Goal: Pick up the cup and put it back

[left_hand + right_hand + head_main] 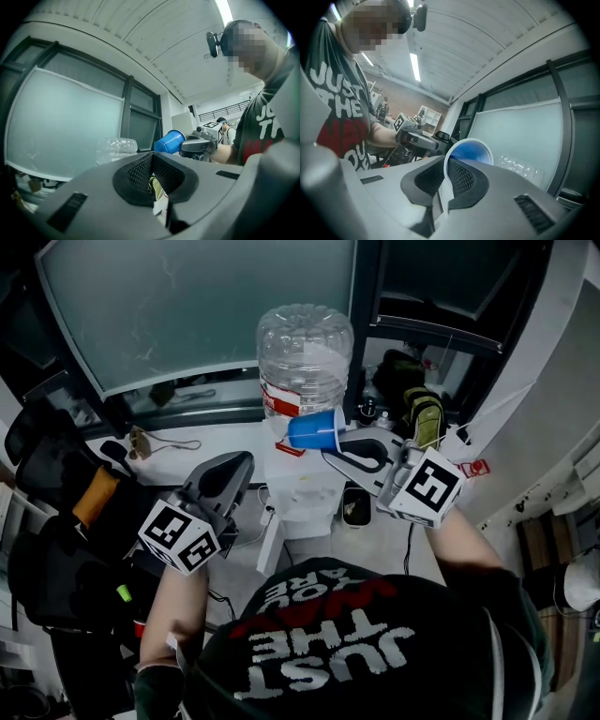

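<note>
Blue plastic cup (316,431) held off surface, lying on its side, mouth toward R gripper (330,450). Rim wall pinched betw. narrow-set pads (461,178). R gripper view looks into cup mouth; lower rim hidden behind jaws.

Cup sits in front of large clear water bottle (305,352) atop white dispenser (302,491). Contact w/ bottle: cannot tell.

L gripper (242,465) lower left, apart from cup, jaws together, nothing betw. them.

Dispenser's lower part hidden behind person's dark printed shirt (375,652).
</note>
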